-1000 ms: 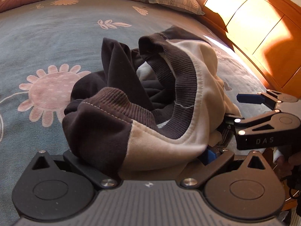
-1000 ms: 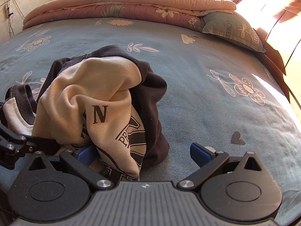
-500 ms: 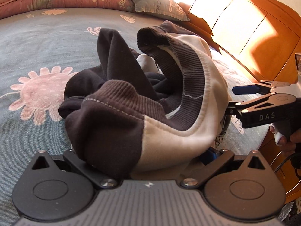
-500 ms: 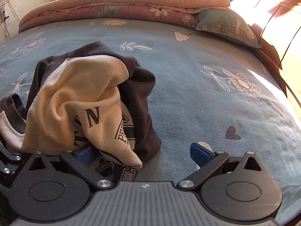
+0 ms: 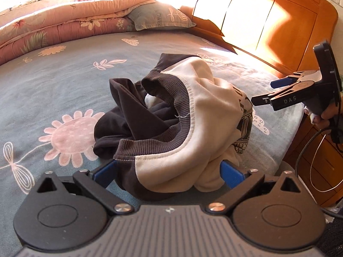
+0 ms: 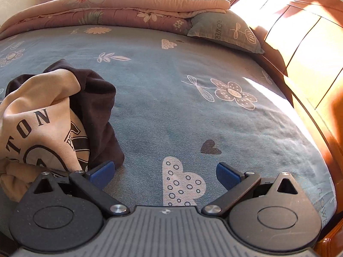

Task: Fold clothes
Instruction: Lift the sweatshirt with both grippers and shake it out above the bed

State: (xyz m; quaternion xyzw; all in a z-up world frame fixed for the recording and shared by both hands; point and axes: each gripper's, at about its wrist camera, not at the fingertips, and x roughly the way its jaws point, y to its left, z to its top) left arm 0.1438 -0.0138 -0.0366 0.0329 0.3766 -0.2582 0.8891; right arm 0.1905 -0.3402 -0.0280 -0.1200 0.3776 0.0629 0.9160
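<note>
A crumpled cream and dark brown sweatshirt [image 5: 205, 115] with black lettering lies heaped on the bed. Its ribbed hem faces the left wrist view. My left gripper [image 5: 168, 172] is open, its blue pads on either side of the heap's near edge, not clamped on it. In the right wrist view the sweatshirt [image 6: 42, 115] sits at the left, and my right gripper [image 6: 165, 172] is open over bare sheet with nothing between its fingers. Seen from the left wrist view, the right gripper [image 5: 265, 92] hovers just right of the heap, held by a hand [image 5: 325, 115].
The bed has a blue-grey flowered sheet [image 6: 193, 107]. A folded pink quilt [image 6: 128, 6] and a pillow [image 6: 225, 30] lie at the far end. A wooden headboard [image 5: 257, 21] runs along the right, with a bedside cabinet [image 5: 317, 171] and a cable below it.
The sweatshirt, earlier bunched up close against the left camera, now rests lower on the bed. The right gripper has moved right, off the garment, over bare sheet.
</note>
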